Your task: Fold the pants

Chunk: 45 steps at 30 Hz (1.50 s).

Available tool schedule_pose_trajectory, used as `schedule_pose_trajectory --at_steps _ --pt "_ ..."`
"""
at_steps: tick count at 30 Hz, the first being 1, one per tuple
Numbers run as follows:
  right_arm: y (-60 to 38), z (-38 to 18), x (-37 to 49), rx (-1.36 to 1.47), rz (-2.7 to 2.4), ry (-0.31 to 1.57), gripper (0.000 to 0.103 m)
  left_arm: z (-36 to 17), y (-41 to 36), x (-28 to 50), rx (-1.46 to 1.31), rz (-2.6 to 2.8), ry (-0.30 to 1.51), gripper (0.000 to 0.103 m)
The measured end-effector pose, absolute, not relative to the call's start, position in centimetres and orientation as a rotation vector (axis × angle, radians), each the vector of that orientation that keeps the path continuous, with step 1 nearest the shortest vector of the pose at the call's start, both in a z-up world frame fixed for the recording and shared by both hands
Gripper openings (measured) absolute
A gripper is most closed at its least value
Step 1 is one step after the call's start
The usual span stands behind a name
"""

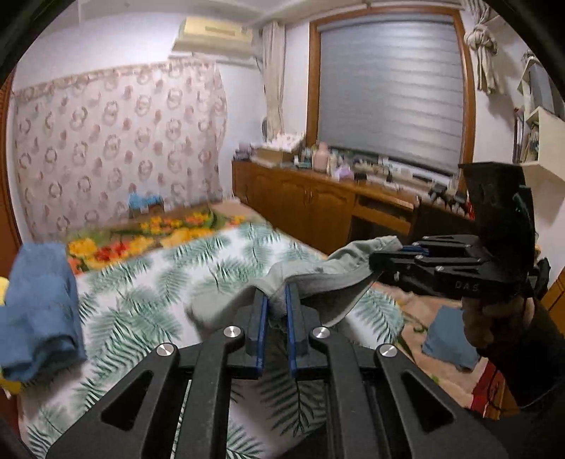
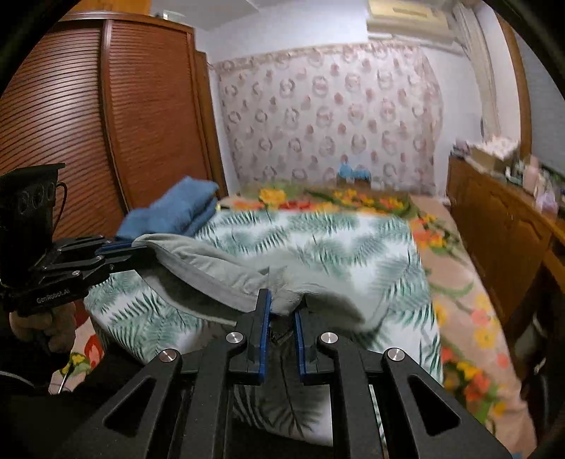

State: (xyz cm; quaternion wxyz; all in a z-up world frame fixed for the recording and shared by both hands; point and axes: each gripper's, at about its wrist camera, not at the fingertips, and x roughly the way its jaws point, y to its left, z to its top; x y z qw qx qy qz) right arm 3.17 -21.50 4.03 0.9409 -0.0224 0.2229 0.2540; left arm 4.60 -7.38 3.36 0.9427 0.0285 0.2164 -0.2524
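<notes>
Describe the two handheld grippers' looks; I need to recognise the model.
Both the left gripper and the right gripper are matte black linkage frames with silver pivot bolts and blue-edged fingers. White lettering marks the side; a black camera box sits on top. Dark sleeve.

pants [image 1: 317, 279] strung between both grippers, over leaf-print sheet [image 1: 148, 282] | folded towel [image 2: 176, 212] far-left on bed | cabinet [image 1: 303, 204] along right

1. Two grippers: the left gripper [image 1: 276, 300] and the right gripper [image 2: 282, 305].
2. One pair of grey pants [image 2: 212, 264].
3. One folded blue towel [image 1: 39, 303] on the bed, and one more blue cloth [image 1: 448, 335] lower beside the bed.
4. One leaf-print sheet [image 2: 335, 240].
5. One air conditioner [image 1: 215, 33].
6. One louvred wardrobe [image 2: 106, 106].
</notes>
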Motion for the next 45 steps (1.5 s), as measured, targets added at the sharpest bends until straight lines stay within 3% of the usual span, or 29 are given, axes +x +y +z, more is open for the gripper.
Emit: schedule_pose_trajectory --at_steps 14,37,45 --pt "-18.2 9.3 2.3 -0.135 0.585 0.268 0.012 9.0 -3.2 4.2 0.048 -0.422 0.273 0.01" --pt "-15.9 9.1 16.4 -0.166 0.509 0.287 0.012 7.8 -0.5 15.8 0.066 -0.268 0.26 0.01" --pt "-14.9 9.7 16.7 -0.084 0.487 0.224 0.012 8.6 -0.7 15.3 0.144 -0.235 0.205 0.01"
